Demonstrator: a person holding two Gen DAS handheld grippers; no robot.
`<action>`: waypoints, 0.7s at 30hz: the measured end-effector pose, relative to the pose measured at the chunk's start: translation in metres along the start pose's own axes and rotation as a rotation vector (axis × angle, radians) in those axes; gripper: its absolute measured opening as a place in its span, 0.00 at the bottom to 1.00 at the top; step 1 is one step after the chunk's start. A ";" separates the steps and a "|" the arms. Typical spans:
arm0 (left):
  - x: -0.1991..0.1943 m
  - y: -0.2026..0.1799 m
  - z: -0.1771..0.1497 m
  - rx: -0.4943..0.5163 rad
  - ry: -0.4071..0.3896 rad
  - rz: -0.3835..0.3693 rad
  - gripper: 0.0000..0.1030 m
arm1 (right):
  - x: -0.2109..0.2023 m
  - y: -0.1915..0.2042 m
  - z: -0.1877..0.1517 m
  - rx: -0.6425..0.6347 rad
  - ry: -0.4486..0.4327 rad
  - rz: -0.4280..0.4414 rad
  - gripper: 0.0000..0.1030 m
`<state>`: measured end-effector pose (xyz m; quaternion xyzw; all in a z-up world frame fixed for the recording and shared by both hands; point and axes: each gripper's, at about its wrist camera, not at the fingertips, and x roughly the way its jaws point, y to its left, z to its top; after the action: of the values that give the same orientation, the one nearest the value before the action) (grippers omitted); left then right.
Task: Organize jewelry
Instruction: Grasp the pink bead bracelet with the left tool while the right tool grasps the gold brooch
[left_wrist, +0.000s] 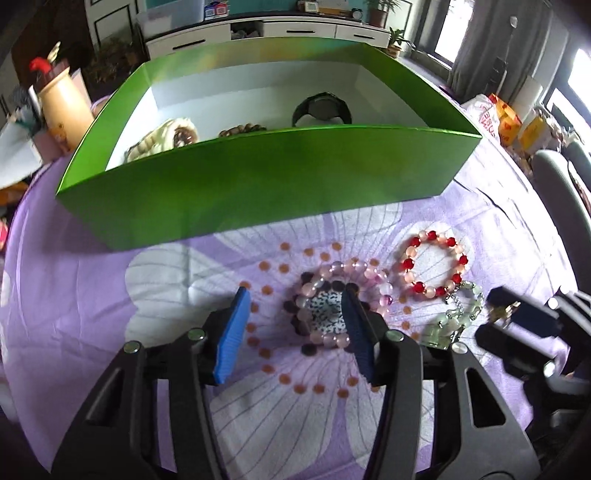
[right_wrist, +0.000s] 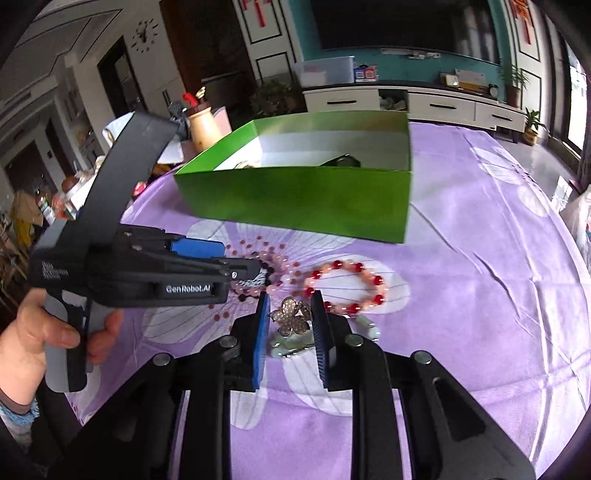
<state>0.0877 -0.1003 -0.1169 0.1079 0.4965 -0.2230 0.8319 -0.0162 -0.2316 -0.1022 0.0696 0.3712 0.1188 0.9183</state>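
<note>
A pink and dark bead bracelet (left_wrist: 325, 306) lies on the purple flowered cloth (left_wrist: 110, 295). My left gripper (left_wrist: 295, 293) is open over it, with one blue pad outside the ring and the other inside it. To its right lie a red and pink bracelet (left_wrist: 432, 264) and a pale green bracelet (left_wrist: 454, 317). In the right wrist view my right gripper (right_wrist: 290, 295) is shut on a glittering flower brooch (right_wrist: 291, 317), above the pale green bracelet (right_wrist: 371, 330). The left gripper (right_wrist: 240, 258) is also seen there, held by a hand (right_wrist: 37, 332).
An open green box (left_wrist: 258, 177) stands behind the jewelry, holding a black watch (left_wrist: 321, 109), a cream piece (left_wrist: 166, 138) and a brown bead bracelet (left_wrist: 240, 130). A tan bottle (left_wrist: 62, 99) stands off the far left, and a grey chair (left_wrist: 565, 206) at the right edge.
</note>
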 end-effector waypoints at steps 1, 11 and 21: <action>0.000 -0.002 0.000 0.010 -0.003 0.009 0.50 | -0.002 -0.002 0.000 0.006 -0.005 -0.002 0.22; -0.006 -0.001 -0.004 -0.035 -0.005 -0.066 0.07 | -0.013 -0.011 0.002 0.041 -0.033 -0.030 0.22; -0.062 0.023 0.005 -0.125 -0.122 -0.169 0.07 | -0.022 -0.010 0.004 0.052 -0.050 -0.020 0.22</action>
<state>0.0769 -0.0661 -0.0611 -0.0002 0.4651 -0.2669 0.8441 -0.0274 -0.2472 -0.0865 0.0928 0.3518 0.0981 0.9263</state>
